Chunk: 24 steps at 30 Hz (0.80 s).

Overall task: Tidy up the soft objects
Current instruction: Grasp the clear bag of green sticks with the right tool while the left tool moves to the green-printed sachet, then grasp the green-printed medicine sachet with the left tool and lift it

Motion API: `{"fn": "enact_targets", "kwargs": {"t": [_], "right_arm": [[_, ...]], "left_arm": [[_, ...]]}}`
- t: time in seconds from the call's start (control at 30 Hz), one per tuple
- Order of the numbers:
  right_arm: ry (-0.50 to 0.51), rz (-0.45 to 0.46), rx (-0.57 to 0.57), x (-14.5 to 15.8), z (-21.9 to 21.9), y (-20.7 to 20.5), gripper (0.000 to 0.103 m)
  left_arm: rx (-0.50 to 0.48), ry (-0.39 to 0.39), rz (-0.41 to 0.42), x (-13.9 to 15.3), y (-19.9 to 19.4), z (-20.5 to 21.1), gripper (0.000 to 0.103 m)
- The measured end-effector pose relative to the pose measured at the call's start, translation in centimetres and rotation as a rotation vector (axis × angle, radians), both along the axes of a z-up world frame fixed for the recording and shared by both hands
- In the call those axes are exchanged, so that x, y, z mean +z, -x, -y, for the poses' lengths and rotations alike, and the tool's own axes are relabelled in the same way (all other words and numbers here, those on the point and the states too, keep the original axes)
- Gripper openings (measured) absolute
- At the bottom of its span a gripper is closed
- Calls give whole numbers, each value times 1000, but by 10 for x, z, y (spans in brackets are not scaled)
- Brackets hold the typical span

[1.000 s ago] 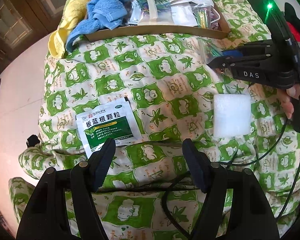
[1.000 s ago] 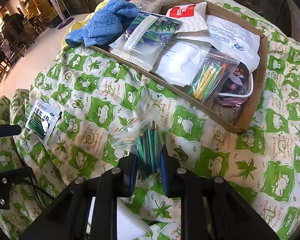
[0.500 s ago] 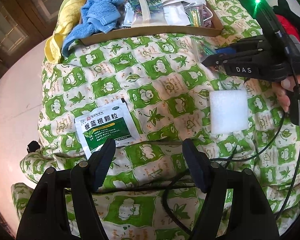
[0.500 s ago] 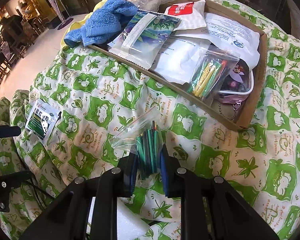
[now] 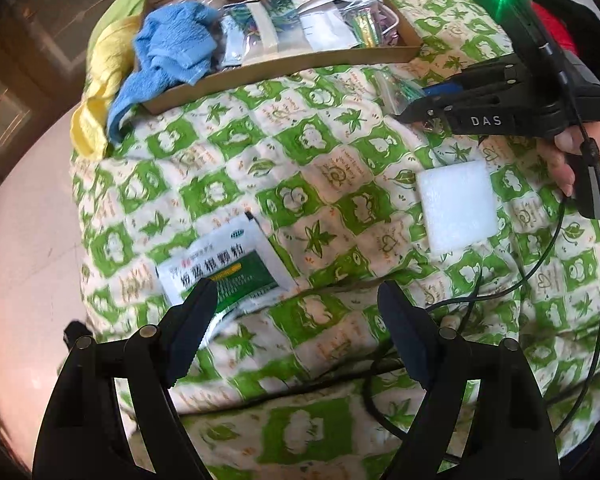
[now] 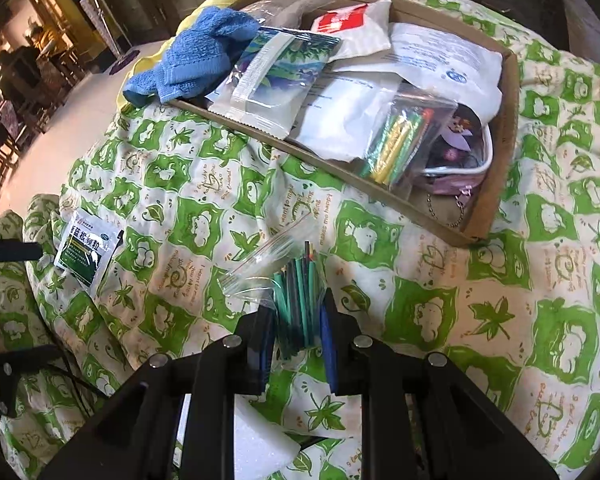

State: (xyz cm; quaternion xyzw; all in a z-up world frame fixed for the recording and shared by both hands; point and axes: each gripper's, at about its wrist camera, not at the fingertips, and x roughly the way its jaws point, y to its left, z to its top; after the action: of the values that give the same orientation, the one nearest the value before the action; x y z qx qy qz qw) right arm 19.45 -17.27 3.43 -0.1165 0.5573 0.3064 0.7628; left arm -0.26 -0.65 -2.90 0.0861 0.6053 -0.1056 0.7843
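My right gripper [image 6: 298,312] is shut on a clear zip bag of green sticks [image 6: 296,300], held just above the green-patterned quilt [image 6: 420,312]; it also shows in the left wrist view [image 5: 428,110] with the bag [image 5: 400,90]. My left gripper [image 5: 296,304] is open and empty, its left finger over a green-and-white medicine sachet [image 5: 224,268], which also shows in the right wrist view [image 6: 86,254]. A white foam square [image 5: 456,210] lies on the quilt to the right. A cardboard tray [image 6: 504,140] beyond holds a blue towel [image 6: 204,52], packets and pouches.
A yellow cloth [image 5: 100,88] hangs off the quilt left of the tray. Black cables [image 5: 500,292] run across the quilt near my left gripper. The floor [image 5: 24,208] drops away to the left. The foam square's corner shows under my right gripper [image 6: 256,444].
The left gripper's view has tilted and shifted, with the tray now further left and smaller. The right gripper has kept its hold on the stick bag and barely moved.
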Motion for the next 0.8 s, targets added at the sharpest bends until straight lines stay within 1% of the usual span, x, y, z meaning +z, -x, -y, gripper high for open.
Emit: {"fn": "enact_targets", "kwargs": {"t": [0.07, 0.1, 0.2, 0.27, 0.3, 0.33, 0.4, 0.5, 0.57, 0.63, 0.7, 0.77, 0.8], "right_arm": [[4, -2, -8, -1, 2, -1, 19], [5, -4, -11, -2, 2, -2, 19], [3, -13, -18, -3, 3, -4, 19], [6, -19, -25, -3, 3, -5, 19], [8, -21, -28, -4, 3, -6, 19], [12, -24, -29, -5, 1, -9, 19], [17, -30, -33, -7, 0, -10, 19], [25, -39, -36, -11, -5, -12, 19], [27, -43, -38, -12, -8, -15, 19], [28, -44, -44, -13, -10, -20, 19], [25, -44, -52, -13, -11, -23, 19], [25, -49, -58, -15, -9, -24, 19], [26, -51, -60, -16, -9, -24, 19]], "left_arm": [[-37, 15, 1, -2, -3, 0, 83], [-72, 29, -9, -5, -5, 0, 84], [-152, 34, -32, -12, -10, 7, 84], [-210, 20, -47, -15, -14, 11, 84], [-242, -1, -48, -15, -15, 13, 84], [-278, -21, -51, -13, -16, 12, 84], [-319, -35, -69, -9, -19, 6, 84], [-334, -10, -110, -9, -30, -8, 84], [-339, -2, -132, -17, -34, -16, 84], [-355, -5, -158, -30, -40, -18, 84], [-377, -30, -180, -44, -44, -18, 84], [-407, -85, -182, -55, -45, -19, 84], [-415, -94, -185, -58, -45, -21, 84]]}}
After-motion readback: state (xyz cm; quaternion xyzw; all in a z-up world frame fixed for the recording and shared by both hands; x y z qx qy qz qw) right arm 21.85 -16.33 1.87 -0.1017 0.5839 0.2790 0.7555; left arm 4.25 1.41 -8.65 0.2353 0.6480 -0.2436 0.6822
